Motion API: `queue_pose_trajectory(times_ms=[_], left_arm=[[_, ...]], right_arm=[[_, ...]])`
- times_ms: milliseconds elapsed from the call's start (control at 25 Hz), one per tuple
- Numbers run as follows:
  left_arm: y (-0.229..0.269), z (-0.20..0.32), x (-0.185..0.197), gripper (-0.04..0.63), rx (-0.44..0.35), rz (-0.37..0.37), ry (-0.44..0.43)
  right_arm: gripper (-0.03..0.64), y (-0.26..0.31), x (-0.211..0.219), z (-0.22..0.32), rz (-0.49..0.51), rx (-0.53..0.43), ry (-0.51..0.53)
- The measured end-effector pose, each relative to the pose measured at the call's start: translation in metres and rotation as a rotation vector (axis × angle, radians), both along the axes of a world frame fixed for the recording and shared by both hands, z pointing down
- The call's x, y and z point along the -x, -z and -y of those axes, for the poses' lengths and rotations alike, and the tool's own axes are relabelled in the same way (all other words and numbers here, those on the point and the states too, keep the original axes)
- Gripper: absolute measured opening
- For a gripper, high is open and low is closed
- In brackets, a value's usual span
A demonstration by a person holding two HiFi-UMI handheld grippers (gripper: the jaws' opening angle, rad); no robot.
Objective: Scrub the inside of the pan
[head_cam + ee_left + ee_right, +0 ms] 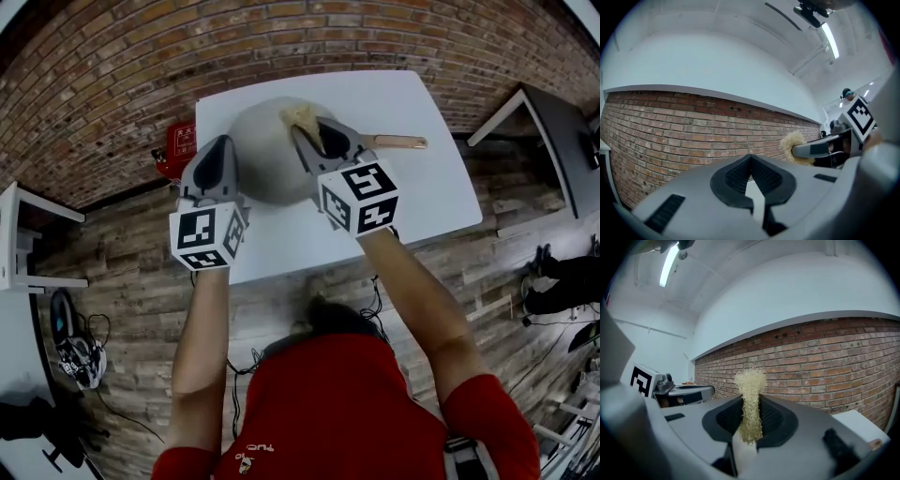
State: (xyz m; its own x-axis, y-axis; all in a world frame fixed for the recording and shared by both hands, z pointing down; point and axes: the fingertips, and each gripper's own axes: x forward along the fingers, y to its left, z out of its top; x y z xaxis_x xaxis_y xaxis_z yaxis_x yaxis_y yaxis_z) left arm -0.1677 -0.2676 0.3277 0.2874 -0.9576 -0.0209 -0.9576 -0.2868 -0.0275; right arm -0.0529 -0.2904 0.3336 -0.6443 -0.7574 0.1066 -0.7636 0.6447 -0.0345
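Clamping scrubber (750,397): right gripper (751,420); pan (265,161) under it, head view only.

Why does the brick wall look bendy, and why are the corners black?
Head view: the wide lens bows the brick wall and the table edges; corners go black. Left gripper view: bricks curve, the ceiling light glares. Right gripper view: same bend, but the scrubber looks sharp.

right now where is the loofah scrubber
The loofah scrubber is clamped in the right gripper, its tuft poking past the jaws. In the head view it sits at the far right edge of the pan on the white table.
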Motion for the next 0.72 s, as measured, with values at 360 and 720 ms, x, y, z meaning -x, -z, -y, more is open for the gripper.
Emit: queue_pose_trajectory(times_ms=[360, 720], left_arm=[[-0.006, 0.053, -0.006, 0.014, 0.012, 0.019, 0.047], [-0.030, 0.097, 0.000, 0.014, 0.049, 0.048, 0.010]], right_arm=[[0.087, -0.015, 0.006, 0.057, -0.008, 0.062, 0.055], [0.087, -0.035, 0.024, 0.099, -0.066, 0.132, 0.033]])
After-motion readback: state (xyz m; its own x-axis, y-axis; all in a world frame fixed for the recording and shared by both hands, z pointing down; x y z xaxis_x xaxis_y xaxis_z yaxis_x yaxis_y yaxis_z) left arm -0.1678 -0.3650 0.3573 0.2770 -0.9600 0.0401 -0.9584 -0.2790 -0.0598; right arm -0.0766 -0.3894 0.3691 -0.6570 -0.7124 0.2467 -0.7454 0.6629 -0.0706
